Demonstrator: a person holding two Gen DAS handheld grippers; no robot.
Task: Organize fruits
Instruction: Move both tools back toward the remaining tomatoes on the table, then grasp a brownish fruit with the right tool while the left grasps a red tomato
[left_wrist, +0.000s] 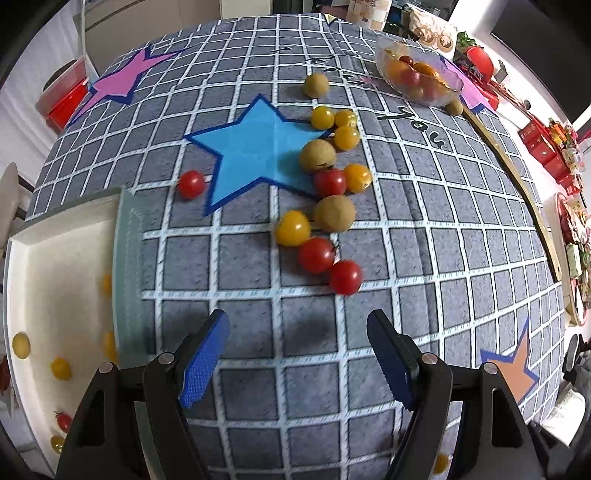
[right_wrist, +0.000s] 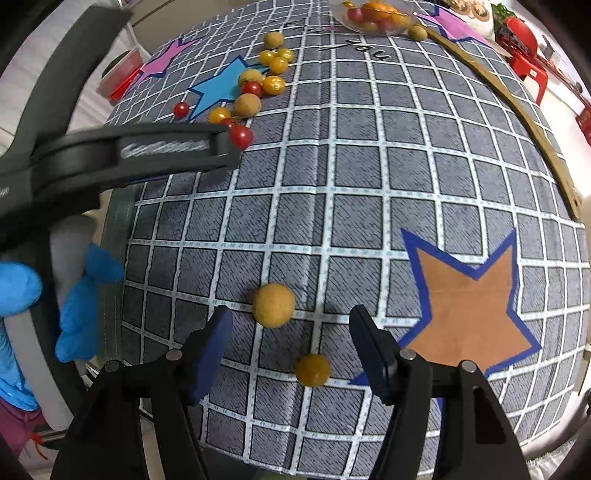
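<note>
In the left wrist view a loose cluster of red tomatoes (left_wrist: 316, 254), yellow tomatoes (left_wrist: 293, 228) and tan longans (left_wrist: 334, 213) lies on the grey checked cloth, just ahead of my left gripper (left_wrist: 297, 321). Its jaws stand open over bare cloth with nothing between them. In the right wrist view my right gripper (right_wrist: 291, 314) points down at a longan (right_wrist: 274, 305) lying at its fingertips and a yellow tomato (right_wrist: 312, 370) lying between the fingers. The blue pads (right_wrist: 216, 343) touch neither fruit. The left gripper's black body (right_wrist: 129, 151) crosses the upper left.
A white tray with a pale green rim (left_wrist: 127, 258) sits at the left and holds several fruits. A glass bowl (left_wrist: 421, 74) of tomatoes stands at the far right, a longan (left_wrist: 454, 107) beside it. A blue-gloved hand (right_wrist: 81, 314) is at the table's left edge.
</note>
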